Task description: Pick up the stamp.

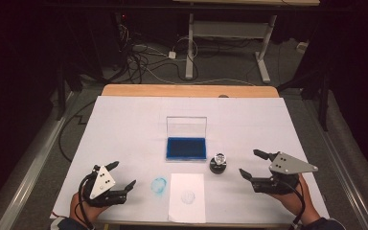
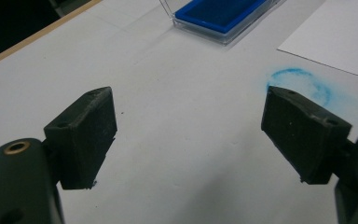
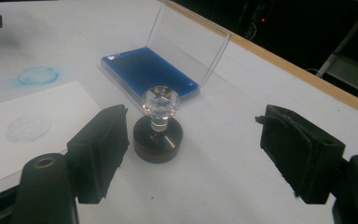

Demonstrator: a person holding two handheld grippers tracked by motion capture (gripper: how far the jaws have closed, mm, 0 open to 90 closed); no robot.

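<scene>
A round stamp (image 1: 218,163) (image 3: 159,126) with a clear faceted knob and dark base stands upright on the white table. Behind it lies an open blue ink pad (image 1: 186,148) (image 3: 149,73) (image 2: 221,13) with its clear lid raised. A white sheet of paper (image 1: 187,197) (image 3: 25,135) bears a faint round print. My right gripper (image 1: 255,165) (image 3: 191,154) is open to the right of the stamp, apart from it, holding nothing. My left gripper (image 1: 122,174) (image 2: 191,135) rests open at the near left, nothing between its jaws.
A smeared blue ring (image 1: 159,185) (image 2: 303,86) (image 3: 38,75) marks the table cover left of the paper. The wooden table edge (image 1: 187,90) runs along the far side. Beyond it are cables and a desk frame (image 1: 230,43) on the floor.
</scene>
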